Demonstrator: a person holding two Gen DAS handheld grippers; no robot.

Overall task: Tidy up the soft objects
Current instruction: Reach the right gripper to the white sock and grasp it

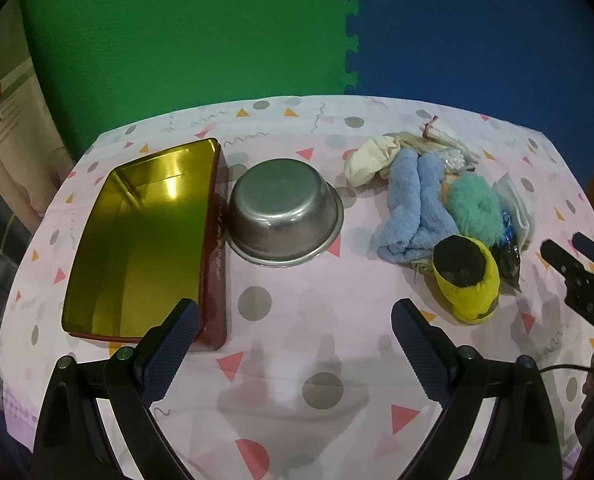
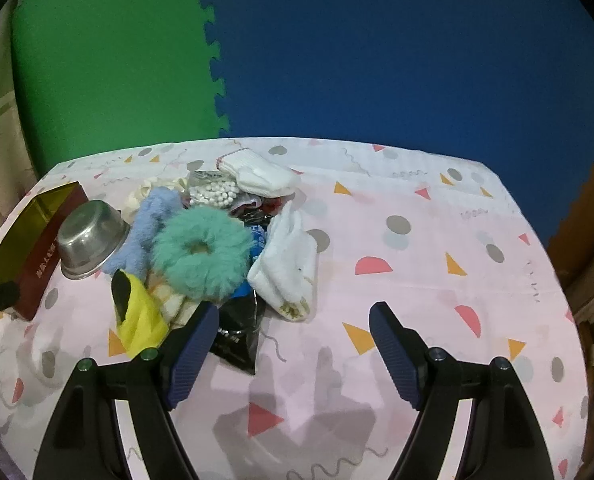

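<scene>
We see the soft objects heaped in one pile (image 2: 213, 240) on the patterned tablecloth (image 2: 417, 260), right of the steel bowl (image 1: 285, 212) and the open gold-lined tin (image 1: 145, 236). Uppermost sits a fluffy teal scrunchie (image 2: 203, 254), ring-shaped and shaggy. Beside it, a pale blue plush towel (image 1: 415, 208), folded in rolls. At the near edge, a yellow pouch (image 1: 471, 280) with a black inside. White socks (image 2: 289, 264) flank the heap on the right; a black packet (image 2: 237, 332) pokes out underneath. Our left gripper (image 1: 295, 308) hangs over bare cloth, fingers spread, holding nothing. Right gripper (image 2: 295, 312) likewise spread wide and empty, its left finger over the pile's near edge.
</scene>
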